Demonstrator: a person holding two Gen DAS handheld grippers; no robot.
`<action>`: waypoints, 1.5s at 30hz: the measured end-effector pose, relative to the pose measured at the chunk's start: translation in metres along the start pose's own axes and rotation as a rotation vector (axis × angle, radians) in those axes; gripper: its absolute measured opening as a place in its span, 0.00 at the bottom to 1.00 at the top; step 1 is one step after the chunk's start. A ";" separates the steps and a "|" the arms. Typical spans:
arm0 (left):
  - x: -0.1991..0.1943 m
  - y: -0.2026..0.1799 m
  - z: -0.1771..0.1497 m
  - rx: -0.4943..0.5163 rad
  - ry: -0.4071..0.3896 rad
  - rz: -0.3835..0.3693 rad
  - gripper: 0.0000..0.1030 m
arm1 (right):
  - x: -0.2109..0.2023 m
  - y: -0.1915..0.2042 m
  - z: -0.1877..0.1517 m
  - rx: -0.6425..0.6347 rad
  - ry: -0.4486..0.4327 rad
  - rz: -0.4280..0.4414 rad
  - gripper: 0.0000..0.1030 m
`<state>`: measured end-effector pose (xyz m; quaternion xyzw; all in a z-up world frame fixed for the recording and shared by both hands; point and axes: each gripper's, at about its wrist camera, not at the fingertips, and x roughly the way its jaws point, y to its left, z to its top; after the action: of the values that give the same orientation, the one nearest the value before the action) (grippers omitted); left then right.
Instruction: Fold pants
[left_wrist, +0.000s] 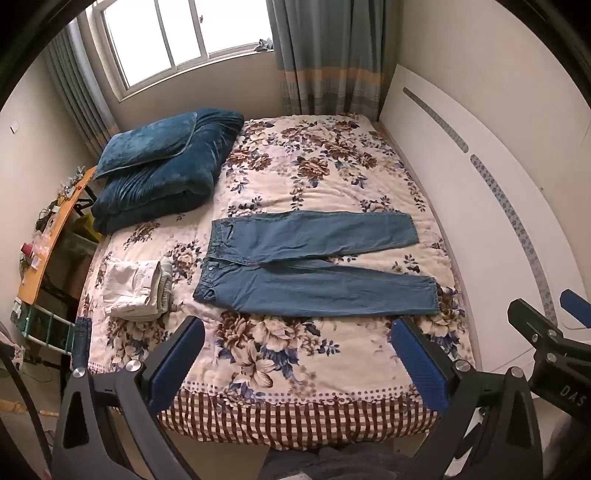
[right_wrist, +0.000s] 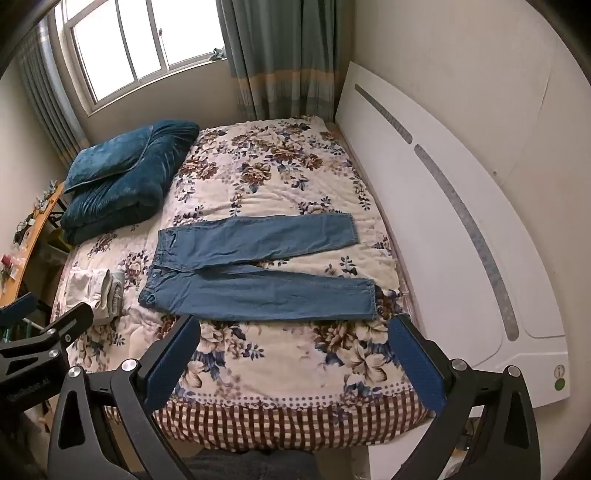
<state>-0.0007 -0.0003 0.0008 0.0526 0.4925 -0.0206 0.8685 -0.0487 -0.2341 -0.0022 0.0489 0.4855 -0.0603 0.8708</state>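
The bases of both grippers are cut off by the lower edges. Small clutter on the orange bench (left_wrist: 44, 236) is too small to be identified. In the right wrist view, part of the folded pale clothes (right_wrist: 99, 291) is hidden behind the left gripper (right_wrist: 48, 321). A dark garment (left_wrist: 332, 461) at the bottom edge is cropped.

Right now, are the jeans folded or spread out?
Spread out: the jeans lie flat on the bed, both legs full length and apart.

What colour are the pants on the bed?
Blue denim pants, clearest in the left wrist view.
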 end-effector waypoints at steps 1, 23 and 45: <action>0.000 0.000 0.000 0.001 0.003 -0.007 1.00 | -0.001 -0.001 0.000 0.005 0.002 0.007 1.00; -0.009 -0.008 0.017 -0.004 -0.008 -0.012 1.00 | -0.001 -0.003 0.004 0.004 0.000 0.012 1.00; -0.010 -0.010 0.017 -0.013 -0.010 -0.022 1.00 | -0.004 -0.005 -0.006 -0.001 -0.001 0.006 1.00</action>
<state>0.0080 -0.0121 0.0175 0.0416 0.4888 -0.0274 0.8710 -0.0563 -0.2379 -0.0021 0.0500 0.4849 -0.0575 0.8712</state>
